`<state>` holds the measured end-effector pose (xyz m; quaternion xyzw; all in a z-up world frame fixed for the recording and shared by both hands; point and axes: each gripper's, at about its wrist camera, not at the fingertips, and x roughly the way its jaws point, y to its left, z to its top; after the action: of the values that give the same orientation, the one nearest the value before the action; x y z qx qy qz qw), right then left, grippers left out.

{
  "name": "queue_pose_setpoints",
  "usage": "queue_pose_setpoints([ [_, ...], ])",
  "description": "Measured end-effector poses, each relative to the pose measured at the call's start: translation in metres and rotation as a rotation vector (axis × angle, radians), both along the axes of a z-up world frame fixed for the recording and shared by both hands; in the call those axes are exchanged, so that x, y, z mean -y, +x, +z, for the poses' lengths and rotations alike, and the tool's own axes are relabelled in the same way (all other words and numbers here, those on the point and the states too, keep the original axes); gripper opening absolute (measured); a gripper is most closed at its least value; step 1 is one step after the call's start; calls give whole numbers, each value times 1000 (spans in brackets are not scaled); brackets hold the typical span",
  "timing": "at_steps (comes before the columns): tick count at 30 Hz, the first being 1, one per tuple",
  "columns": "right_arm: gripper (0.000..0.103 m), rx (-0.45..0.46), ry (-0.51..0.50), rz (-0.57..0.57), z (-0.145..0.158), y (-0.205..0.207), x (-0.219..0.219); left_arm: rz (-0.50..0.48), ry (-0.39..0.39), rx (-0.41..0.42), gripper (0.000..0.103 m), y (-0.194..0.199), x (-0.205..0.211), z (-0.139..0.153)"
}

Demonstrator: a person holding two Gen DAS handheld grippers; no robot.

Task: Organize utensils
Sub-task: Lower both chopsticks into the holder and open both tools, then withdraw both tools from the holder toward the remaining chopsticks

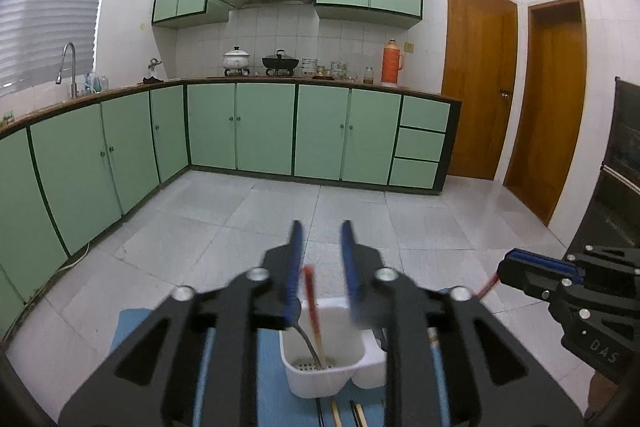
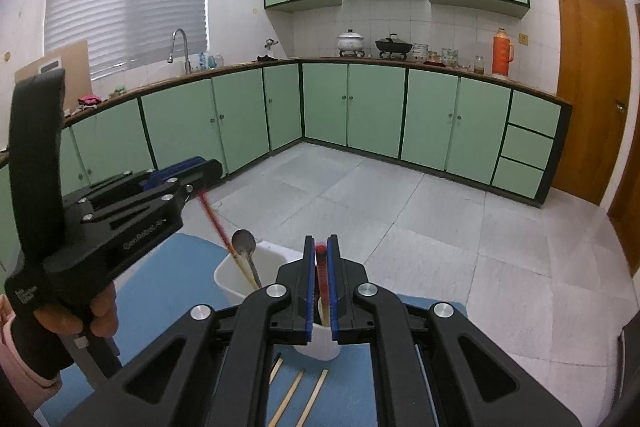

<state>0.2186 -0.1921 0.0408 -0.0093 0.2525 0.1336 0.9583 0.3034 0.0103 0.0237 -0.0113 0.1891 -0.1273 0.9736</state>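
Blue mat [image 2: 168, 291]: white caddy [image 1: 320, 375] holds spoon [image 2: 244, 241], chopstick [image 1: 311, 303]; left claw [image 1: 322, 239] spread, right claw [image 2: 321, 247] pinching chopstick.

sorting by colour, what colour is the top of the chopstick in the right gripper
Red at the top end of the chopstick, fading to tan lower down; clearest in the right wrist view.

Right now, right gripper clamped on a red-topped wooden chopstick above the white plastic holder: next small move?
Probably open the right gripper: its red-topped wooden chopstick already dips into the white plastic holder, where another chopstick and a metal spoon stand, so it should drop in.
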Motion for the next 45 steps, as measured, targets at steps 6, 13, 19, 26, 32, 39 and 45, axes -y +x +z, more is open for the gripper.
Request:
queue_pose_setpoints([
  [6, 36, 41, 36, -32, 8, -20, 14, 19, -18, 8, 55, -22, -11, 5],
  [13, 65, 118, 58, -103, 8, -70, 27, 56, -32, 38, 82, -71, -27, 7],
  [19, 77, 106, 44, -119, -18, -116, 22, 65, 13, 6, 89, -119, -34, -18],
  [26, 82, 10, 35, -156, -65, -154, 14, 64, 78, -110, 90, -154, -42, -62],
  [32, 82, -114, 60, -175, -109, -176, 7, 71, 103, -230, 90, -171, -45, -99],
  [39, 59, -226, 33, -183, -151, -195, -6, 82, 115, -347, 90, -188, -51, -137],
  [45, 39, -314, 19, -163, -178, -200, -18, 65, 122, -394, 90, -207, -46, -157],
])
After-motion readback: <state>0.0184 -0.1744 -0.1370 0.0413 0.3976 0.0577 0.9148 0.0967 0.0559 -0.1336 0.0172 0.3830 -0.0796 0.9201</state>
